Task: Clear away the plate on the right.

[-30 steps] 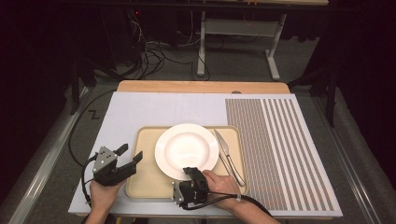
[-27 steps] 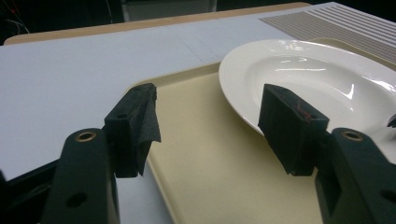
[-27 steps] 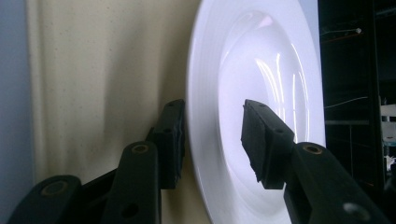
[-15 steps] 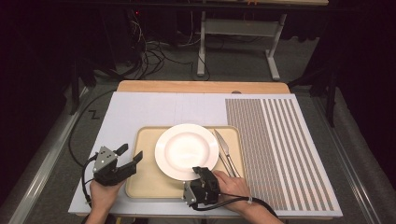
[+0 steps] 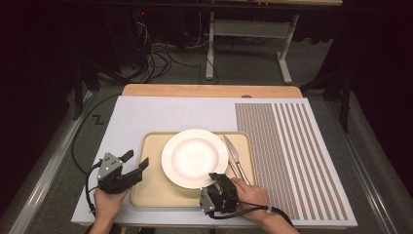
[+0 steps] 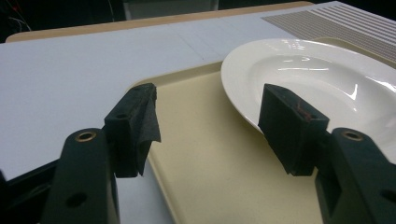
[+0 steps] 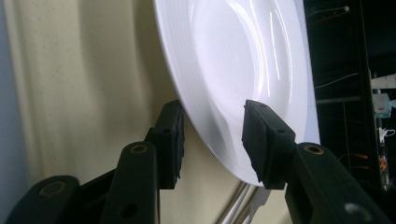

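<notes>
A white deep plate (image 5: pixel 195 157) sits on a beige tray (image 5: pixel 151 187), with a knife and other cutlery (image 5: pixel 234 156) to its right. My right gripper (image 5: pixel 217 178) is at the plate's near rim. In the right gripper view the rim of the plate (image 7: pixel 233 56) passes between the jaws of the right gripper (image 7: pixel 212 135), one jaw under it and one over it, with gaps, so the gripper is open. My left gripper (image 5: pixel 135 160) is open at the tray's left edge. In the left gripper view the left gripper (image 6: pixel 210 107) straddles the rim of the tray (image 6: pixel 210 158), and the plate (image 6: pixel 317 79) is just beyond.
The tray lies on a pale mat (image 5: pixel 146 117) whose right part is striped (image 5: pixel 292 146). A wooden board edge (image 5: pixel 209 90) runs along the back. Beyond the table the floor is dark, with cables and a metal stand (image 5: pixel 243 34).
My right gripper has moved a little to the right along the tray's front, up to the plate's near rim. The left gripper has stayed where it was.
</notes>
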The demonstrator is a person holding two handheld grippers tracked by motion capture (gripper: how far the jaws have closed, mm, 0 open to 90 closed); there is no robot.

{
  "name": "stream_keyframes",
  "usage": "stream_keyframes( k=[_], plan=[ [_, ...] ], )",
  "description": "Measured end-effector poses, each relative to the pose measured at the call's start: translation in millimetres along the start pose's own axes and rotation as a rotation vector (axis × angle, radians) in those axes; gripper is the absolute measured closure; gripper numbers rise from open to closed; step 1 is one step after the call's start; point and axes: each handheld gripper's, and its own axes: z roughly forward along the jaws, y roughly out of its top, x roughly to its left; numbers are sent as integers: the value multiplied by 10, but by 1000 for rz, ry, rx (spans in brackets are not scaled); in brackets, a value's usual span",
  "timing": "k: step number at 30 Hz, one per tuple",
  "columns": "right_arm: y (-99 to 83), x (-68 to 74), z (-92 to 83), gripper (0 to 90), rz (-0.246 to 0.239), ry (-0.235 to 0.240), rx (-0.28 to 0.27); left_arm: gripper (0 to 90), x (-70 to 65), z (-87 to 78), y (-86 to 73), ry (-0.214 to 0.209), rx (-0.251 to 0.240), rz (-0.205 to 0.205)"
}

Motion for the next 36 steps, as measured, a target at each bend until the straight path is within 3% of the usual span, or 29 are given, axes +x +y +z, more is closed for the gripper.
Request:
stream_keyframes(
  k=[36],
  plan=[
    [-450, -153, -173, 590, 89, -68, 53, 376, -8, 6, 1, 1, -1, -5]
  ],
)
